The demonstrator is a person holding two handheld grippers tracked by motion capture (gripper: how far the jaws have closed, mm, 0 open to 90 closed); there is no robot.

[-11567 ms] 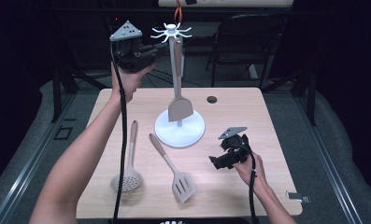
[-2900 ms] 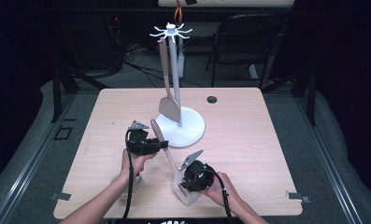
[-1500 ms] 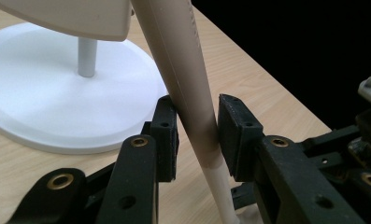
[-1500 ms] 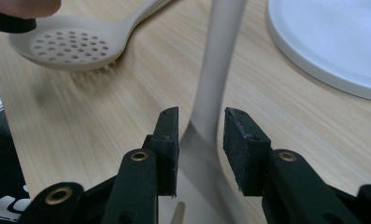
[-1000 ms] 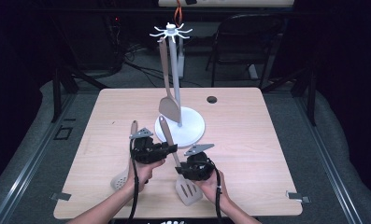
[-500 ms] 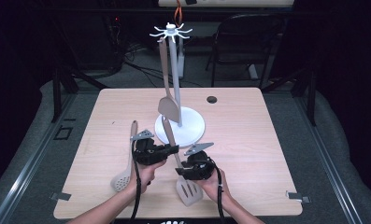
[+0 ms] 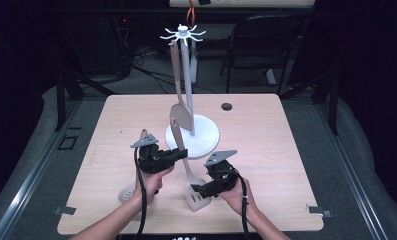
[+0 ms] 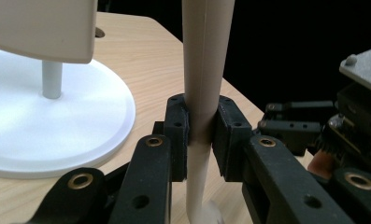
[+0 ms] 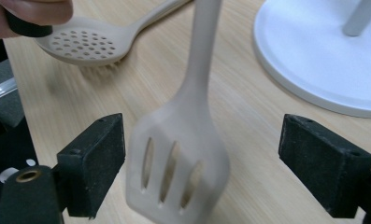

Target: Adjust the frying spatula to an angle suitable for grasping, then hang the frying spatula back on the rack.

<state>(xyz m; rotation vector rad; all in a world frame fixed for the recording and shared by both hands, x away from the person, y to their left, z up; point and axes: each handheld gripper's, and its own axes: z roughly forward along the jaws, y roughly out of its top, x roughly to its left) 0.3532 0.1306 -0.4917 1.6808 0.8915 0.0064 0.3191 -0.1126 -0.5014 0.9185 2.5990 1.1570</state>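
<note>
Flanking spatula (image 7: 186,170): stand (image 7: 198,137), skimmer (image 9: 82,42).

slotted spatula (image 9: 178,154) blurred, handle top cut off

Light wood table (image 7: 296,150) on grey floor (image 7: 366,165); dark, unlit room behind; 1 black chair (image 7: 258,47) beyond far edge.

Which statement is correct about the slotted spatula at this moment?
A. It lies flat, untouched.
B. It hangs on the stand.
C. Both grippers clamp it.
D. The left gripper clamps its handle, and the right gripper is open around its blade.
D: the left gripper pinches the slotted spatula by its handle, while the right gripper has just opened, pads clear of the blade.
</note>
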